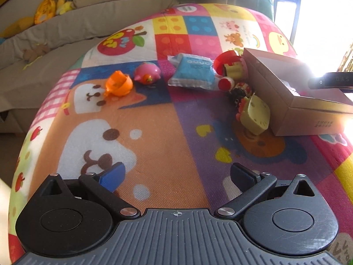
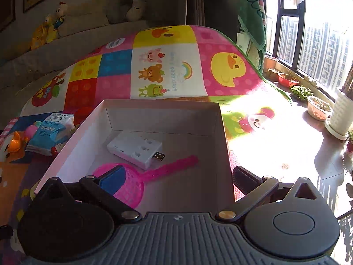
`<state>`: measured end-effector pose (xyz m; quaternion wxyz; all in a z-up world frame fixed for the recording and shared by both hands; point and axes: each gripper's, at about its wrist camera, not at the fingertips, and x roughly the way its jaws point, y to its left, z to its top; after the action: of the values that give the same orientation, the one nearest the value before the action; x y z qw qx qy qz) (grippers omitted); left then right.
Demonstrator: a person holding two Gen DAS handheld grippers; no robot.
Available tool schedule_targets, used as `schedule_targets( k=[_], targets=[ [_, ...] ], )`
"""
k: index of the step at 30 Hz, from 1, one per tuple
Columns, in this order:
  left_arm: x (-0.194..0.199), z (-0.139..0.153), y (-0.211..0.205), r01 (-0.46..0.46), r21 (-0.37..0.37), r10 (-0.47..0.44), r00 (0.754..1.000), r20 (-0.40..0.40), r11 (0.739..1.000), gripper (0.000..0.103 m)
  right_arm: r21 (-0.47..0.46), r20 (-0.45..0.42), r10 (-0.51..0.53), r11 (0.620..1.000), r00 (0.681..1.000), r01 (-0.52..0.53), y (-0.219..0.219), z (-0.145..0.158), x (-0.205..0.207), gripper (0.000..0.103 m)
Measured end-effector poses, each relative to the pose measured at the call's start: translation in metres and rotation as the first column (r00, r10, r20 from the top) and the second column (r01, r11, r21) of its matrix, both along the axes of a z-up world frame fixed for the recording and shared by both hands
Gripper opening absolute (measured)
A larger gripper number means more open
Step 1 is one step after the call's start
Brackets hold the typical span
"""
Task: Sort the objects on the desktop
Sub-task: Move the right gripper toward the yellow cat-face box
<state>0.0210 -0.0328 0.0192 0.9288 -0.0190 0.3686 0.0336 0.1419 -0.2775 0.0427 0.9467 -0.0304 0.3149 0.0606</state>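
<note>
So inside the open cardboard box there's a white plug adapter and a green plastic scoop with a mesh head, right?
Not quite: the scoop is pink, not green. The right wrist view shows the pink plastic scoop with a mesh head lying in the open cardboard box, its handle running beside the white plug adapter. The rest is right.
</note>
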Motion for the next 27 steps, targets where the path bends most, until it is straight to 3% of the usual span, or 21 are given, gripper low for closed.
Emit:
schedule_targets(
  k=[4,7,9,12,15,19,23,27],
  targets=[
    [0.001,0.002,0.007,-0.034,0.015,0.034,0.999,-0.003,0.999,0.103,0.020,0.022,0.076,0.997,0.997,-0.076,0.025,-0.005,0.029,0.103],
    [0.001,0.002,0.014,-0.071,0.029,0.071,0.997,-0.013,0.997,0.103,-0.005,0.063,0.072,0.997,0.995,-0.072,0.045,0.001,0.035,0.103],
    [0.001,0.000,0.019,-0.088,0.026,0.088,0.996,-0.018,0.996,0.103,-0.025,0.143,0.067,0.998,0.987,-0.064,0.055,0.014,0.017,0.103],
    [0.003,-0.007,0.026,-0.107,0.026,0.108,0.993,-0.038,0.994,0.103,-0.011,0.207,0.173,0.985,0.963,-0.175,0.065,0.032,-0.028,0.103],
    [0.004,-0.008,0.027,-0.108,0.026,0.109,0.994,-0.026,0.994,0.103,-0.014,0.149,0.327,0.944,0.933,-0.329,0.077,0.030,-0.067,0.103],
    [0.006,-0.009,0.027,-0.113,0.020,0.114,0.993,-0.021,0.993,0.103,-0.010,0.042,0.451,0.892,0.891,-0.451,0.095,0.006,-0.101,0.103],
    [0.006,-0.010,0.027,-0.112,0.020,0.113,0.993,-0.019,0.993,0.103,-0.043,-0.012,0.490,0.871,0.872,-0.490,0.112,-0.019,-0.113,0.103],
    [0.006,-0.010,0.027,-0.110,0.014,0.110,0.994,-0.017,0.994,0.103,0.012,-0.077,0.504,0.863,0.860,-0.505,0.116,-0.032,-0.115,0.103]
  ],
)
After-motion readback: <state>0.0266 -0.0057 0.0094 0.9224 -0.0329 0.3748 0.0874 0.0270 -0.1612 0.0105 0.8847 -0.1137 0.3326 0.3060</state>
